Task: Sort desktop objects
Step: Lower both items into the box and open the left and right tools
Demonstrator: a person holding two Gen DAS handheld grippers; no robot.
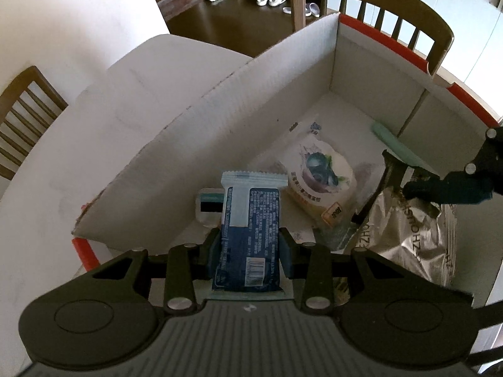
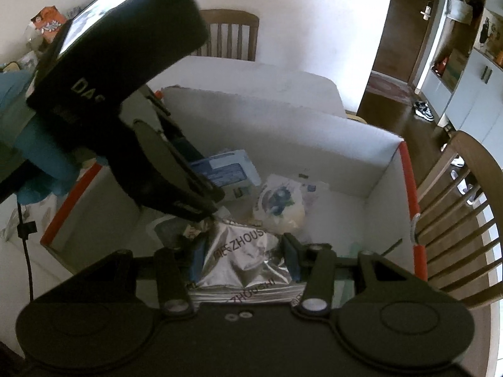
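- The left gripper [image 1: 250, 246], seen from its own wrist camera, has its two blue-padded fingers closed on the sides of a blue and white snack packet [image 1: 248, 223]. The packet stands lengthwise between them, barcode end nearest the camera, its crimped top pointing into the box.
- The right gripper [image 2: 243, 256], in its own wrist view, has its jaws clamped on a crumpled silver foil bag [image 2: 243, 251] printed with dark letters. The bag fills the gap between the fingers.
- Both grippers hang over the open white cardboard box [image 1: 251, 100], which has red-orange edges and stands on a white table [image 1: 47, 163].
- In the left view, the right gripper shows at the right edge as a black and teal shape, touching the top of the foil bag, which lies at the right side of the box.
- In the right view, the left gripper shows as a large black body on the left, reaching down into the box.
- On the box floor, just beyond the blue packet, lies a clear pouch with a blueberry picture [image 1: 320, 172]. A small white and teal object [image 1: 209, 207] sits partly hidden behind the packet.
- A pale green flat item [image 1: 396, 146] leans near the far right wall of the box.
- Wooden slat-back chairs [image 1: 371, 19] stand around the table.
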